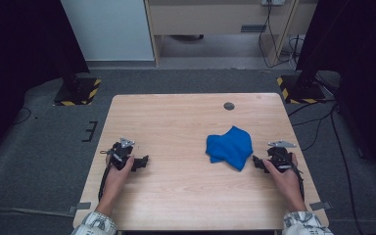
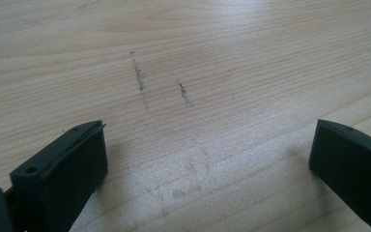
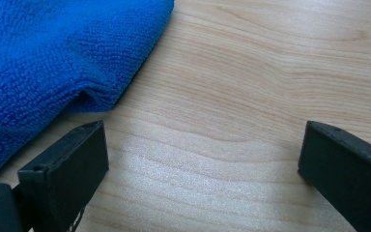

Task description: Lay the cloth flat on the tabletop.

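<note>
On the table [image 1: 176,191], right gripper [image 1: 257,162] low beside blue cloth [image 1: 230,147], jaws apart

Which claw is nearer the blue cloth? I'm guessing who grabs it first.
Right. The right claw sits open just beside the cloth, at its right edge, not touching. The left claw is open far across the table, over bare wood.

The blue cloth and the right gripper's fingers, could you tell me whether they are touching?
Apart. The right gripper view shows bare wood between the blue cloth and the nearer of the open right gripper's fingers.
</note>
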